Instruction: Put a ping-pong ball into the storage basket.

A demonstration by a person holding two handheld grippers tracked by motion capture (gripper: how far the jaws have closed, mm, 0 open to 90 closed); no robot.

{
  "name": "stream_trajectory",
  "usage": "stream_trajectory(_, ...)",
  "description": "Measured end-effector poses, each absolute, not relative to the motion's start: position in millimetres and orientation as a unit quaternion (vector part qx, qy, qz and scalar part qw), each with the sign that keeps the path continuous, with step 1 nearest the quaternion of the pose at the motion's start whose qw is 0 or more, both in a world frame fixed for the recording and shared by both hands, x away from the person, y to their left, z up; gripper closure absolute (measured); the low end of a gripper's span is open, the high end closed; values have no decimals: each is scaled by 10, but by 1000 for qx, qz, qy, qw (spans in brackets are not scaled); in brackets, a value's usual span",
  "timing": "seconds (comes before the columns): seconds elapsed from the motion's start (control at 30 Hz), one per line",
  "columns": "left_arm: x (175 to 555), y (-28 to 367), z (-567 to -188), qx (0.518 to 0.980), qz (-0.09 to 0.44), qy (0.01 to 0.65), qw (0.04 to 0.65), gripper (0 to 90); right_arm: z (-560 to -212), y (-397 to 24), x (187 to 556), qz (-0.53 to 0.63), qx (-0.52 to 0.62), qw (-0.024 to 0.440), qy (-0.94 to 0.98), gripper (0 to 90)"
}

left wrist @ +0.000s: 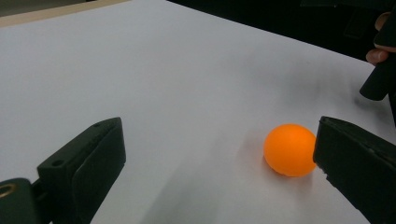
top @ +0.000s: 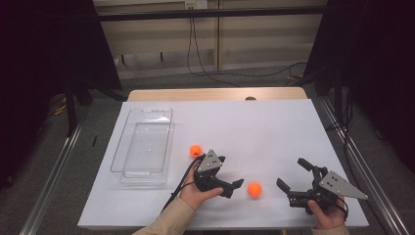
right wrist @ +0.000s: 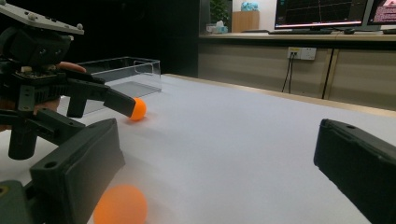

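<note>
A clear rectangular plastic tray (top: 142, 147) lies on the left part of the white sheet (top: 254, 127) that covers the light wooden table (top: 215, 93). Past the table's far edge, black cables (top: 205, 68) trail across the grey floor in front of a beige wall panel. In the right gripper view, computer monitors (right wrist: 322, 11) stand on a counter behind the table.

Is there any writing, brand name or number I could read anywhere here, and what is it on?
None can be read.
Monitors: graph lines and rows of text, too small to read.
Wall socket plate: no legible marking.
Orange balls, clear tray, left hand-held gripper: no print visible.
</note>
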State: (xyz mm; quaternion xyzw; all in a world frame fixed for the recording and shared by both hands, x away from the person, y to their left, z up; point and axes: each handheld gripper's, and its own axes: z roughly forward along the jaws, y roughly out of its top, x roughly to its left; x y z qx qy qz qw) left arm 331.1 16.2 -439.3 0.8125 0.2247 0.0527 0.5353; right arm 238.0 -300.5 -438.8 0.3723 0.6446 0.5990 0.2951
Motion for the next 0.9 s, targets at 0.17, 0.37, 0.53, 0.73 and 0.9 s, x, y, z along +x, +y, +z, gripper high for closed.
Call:
stream_trajectory(0.17, 3311, 139, -4400, 815, 50, 225, 532, 24, -4389, -3005, 2381, 599, 372, 295, 645, 3)
stream_trajectory(0.37, 3311, 108, -4404, 816, 47, 223, 531, 24, -4389, -3006, 2382, 600, 372, 295, 644, 3)
stream_trajectory(0.53, 3311, 88, -4411, 821, 46, 220, 525, 24, -4388, -3006, 2381, 600, 373, 296, 643, 3)
stream_trajectory(0.73, 3310, 70, -4425, 825, 45, 218, 520, 24, -4388, -3008, 2381, 600, 373, 296, 643, 3)
stream_trajectory(0.9, 3305, 45, -4432, 827, 40, 215, 519, 24, -4389, -3006, 2384, 600, 373, 296, 643, 3)
